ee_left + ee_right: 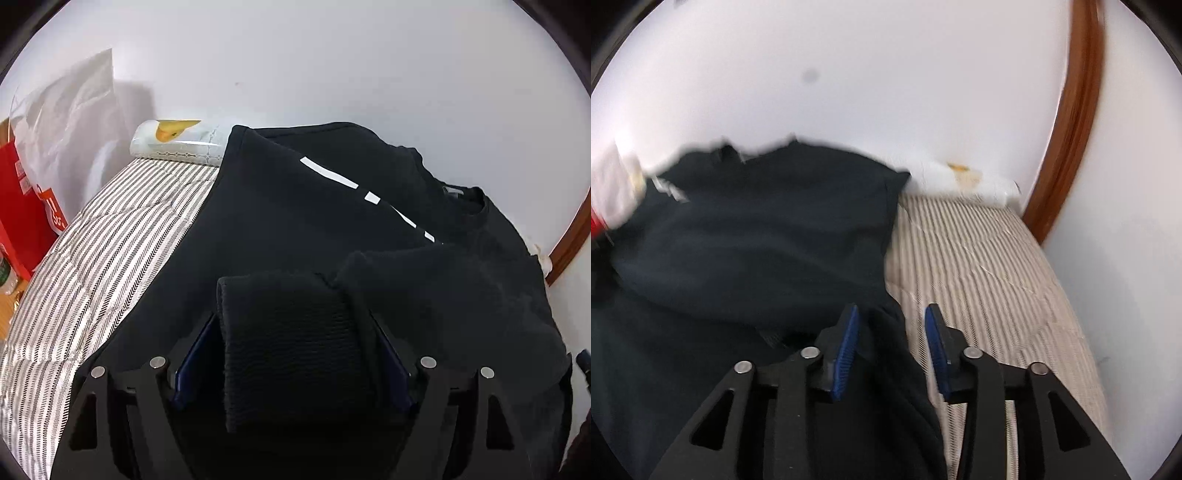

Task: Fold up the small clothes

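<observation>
The black sweatshirt [332, 206] lies spread on the striped bed cover [103, 251], its collar toward the wall and a broken white stripe [328, 171] running across the chest; one ribbed cuff [291, 332] is lifted off the body and sits between the pads of the left tool [295, 354], which is clenched on it, the knit filling the whole gap. In the right wrist view the sweatshirt [746, 251] fills the left half and the bed cover [990, 266] the right; the right tool [891, 328] stands released with its blue pads apart, a fold of the dark hem lying between them but not pinched, as far as the blurred picture tells.

The risks, as I judge them: the left grip is on the thick cuff alone, so a quick pull could drag the sleeve askew and rumple the body under it rather than laying it flat; the cuff could also slide out of the pads if tension comes sideways; the right tool, if it closes where it is, may catch more than one layer or nip the bed cover beneath and lift it with the cloth; the garment sits close to the wall and to a pale packet [177, 144] at the bed's far edge, so a wide swing of the sleeve could knock that.
</observation>
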The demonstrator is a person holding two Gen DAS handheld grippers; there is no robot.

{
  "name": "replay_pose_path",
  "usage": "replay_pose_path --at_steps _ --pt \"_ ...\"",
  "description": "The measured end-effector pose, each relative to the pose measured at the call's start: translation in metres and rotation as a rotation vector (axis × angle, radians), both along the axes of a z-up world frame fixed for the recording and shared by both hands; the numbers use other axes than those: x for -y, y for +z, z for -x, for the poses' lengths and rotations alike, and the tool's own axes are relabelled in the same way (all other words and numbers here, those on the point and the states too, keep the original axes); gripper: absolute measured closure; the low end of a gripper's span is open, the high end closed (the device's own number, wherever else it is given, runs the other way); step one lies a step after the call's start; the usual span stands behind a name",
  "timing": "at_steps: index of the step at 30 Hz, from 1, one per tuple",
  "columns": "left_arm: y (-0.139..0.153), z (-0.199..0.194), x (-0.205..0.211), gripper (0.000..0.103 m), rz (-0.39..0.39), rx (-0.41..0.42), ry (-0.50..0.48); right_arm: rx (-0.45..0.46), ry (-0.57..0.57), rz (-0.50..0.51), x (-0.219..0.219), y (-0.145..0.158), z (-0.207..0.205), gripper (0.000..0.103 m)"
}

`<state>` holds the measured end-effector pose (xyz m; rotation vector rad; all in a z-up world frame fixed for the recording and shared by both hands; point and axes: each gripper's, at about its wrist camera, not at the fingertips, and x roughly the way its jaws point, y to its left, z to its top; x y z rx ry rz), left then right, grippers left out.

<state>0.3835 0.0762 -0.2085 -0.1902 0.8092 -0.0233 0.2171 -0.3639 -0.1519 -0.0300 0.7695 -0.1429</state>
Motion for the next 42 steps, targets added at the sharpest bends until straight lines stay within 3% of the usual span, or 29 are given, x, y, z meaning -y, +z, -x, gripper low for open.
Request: replay_pose_path --at_steps 4,7,9,10,12,21,25,31,35,42 --pt "-0.001 0.0 0.001 0.024 -0.006 -0.002 -0.005 0.024 -0.019 0.011 -0.01 -0.005 -0.006 0.059" --pt "-0.001 0.0 0.001 0.023 -0.008 -0.001 -0.008 -0.045 -0.053 0.044 -0.015 -0.027 -0.022 0.057" --pt "0.0 0.001 0.002 0.023 -0.01 -0.002 -0.01 -0.119 -0.061 0.015 -0.01 -0.038 -0.033 0.057" --pt "0.0 0.001 0.002 0.023 -0.012 -0.001 -0.01 -0.108 -0.068 -0.006 -0.007 -0.036 -0.031 0.055" --pt "0.001 0.002 0.003 0.023 -0.016 0.0 -0.009 -0.106 -0.102 -0.019 -0.001 -0.036 -0.029 0.042" --pt "0.011 0.02 0.001 0.023 -0.044 0.026 -0.007 -0.054 -0.119 -0.053 0.007 -0.027 -0.02 0.041" --pt "0.021 0.057 -0.012 0.023 0.008 0.045 -0.012 -0.012 -0.152 -0.047 0.011 -0.012 0.005 0.041" --pt "0.031 0.112 -0.027 0.023 -0.045 -0.004 -0.047 -0.015 -0.216 -0.099 0.03 0.006 0.066 0.041" --pt "0.028 0.164 -0.046 0.023 -0.045 -0.016 -0.044 -0.073 -0.204 -0.171 0.032 0.004 0.113 0.041" --pt "0.009 0.241 -0.066 0.023 -0.057 -0.047 -0.046 -0.113 -0.152 -0.154 0.01 -0.01 0.181 0.041"
